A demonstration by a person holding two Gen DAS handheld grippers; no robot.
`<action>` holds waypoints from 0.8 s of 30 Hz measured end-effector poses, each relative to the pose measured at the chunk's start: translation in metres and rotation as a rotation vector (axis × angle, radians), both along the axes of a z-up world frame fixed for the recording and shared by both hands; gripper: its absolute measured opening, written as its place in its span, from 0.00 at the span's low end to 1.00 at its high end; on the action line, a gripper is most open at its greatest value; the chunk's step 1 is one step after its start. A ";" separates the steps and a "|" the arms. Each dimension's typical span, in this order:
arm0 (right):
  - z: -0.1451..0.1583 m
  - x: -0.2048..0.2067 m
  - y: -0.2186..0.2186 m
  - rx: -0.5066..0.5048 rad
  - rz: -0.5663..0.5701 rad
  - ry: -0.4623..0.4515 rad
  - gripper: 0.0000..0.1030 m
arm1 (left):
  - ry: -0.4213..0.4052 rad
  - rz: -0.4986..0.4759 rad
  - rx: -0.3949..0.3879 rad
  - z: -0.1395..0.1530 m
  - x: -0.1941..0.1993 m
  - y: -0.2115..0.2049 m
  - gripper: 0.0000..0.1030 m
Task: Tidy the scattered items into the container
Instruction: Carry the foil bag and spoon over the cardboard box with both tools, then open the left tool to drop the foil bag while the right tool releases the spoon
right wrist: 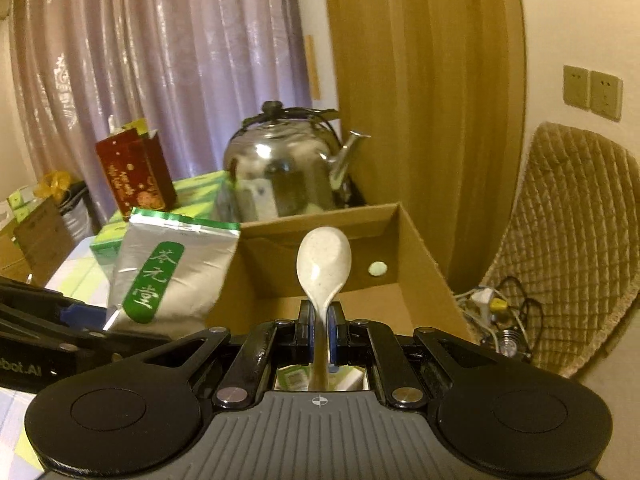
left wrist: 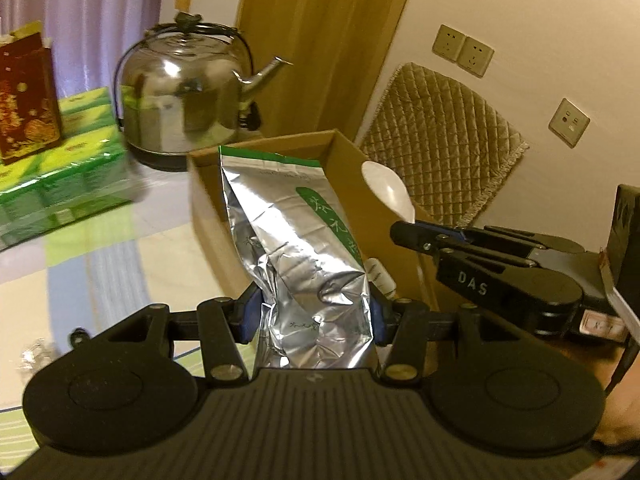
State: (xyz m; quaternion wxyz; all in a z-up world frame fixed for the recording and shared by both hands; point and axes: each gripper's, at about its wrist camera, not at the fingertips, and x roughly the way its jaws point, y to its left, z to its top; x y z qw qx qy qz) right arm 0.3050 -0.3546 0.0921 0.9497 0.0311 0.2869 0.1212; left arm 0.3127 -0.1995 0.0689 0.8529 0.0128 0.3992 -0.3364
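Note:
My left gripper (left wrist: 314, 312) is shut on a silver foil pouch (left wrist: 296, 236) with a green label, held upright in front of the open cardboard box (left wrist: 208, 200). The same silver pouch (right wrist: 168, 276) shows at the box's left side in the right wrist view, with the left gripper (right wrist: 84, 316) beneath it. My right gripper (right wrist: 320, 334) is shut on the handle of a white spoon (right wrist: 324, 264), its bowl raised over the cardboard box (right wrist: 420, 248). In the left wrist view the white spoon (left wrist: 388, 192) and right gripper (left wrist: 408, 234) hover by the box's right wall.
A steel kettle (left wrist: 184, 100) stands behind the box. Green packs (left wrist: 68, 176) carry a dark red carton (left wrist: 26, 96) at the left. A quilted chair back (left wrist: 440, 144) and wall sockets (left wrist: 464, 50) lie to the right. Cables (right wrist: 500, 312) sit beside the box.

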 end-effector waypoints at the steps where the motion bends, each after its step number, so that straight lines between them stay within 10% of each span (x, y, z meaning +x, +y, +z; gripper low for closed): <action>1: -0.001 0.000 -0.003 -0.003 -0.003 0.003 0.03 | 0.007 0.000 -0.004 -0.002 0.001 -0.005 0.45; 24: -0.013 0.014 -0.034 0.005 -0.042 0.046 0.03 | 0.015 0.034 0.056 -0.027 0.010 -0.045 0.51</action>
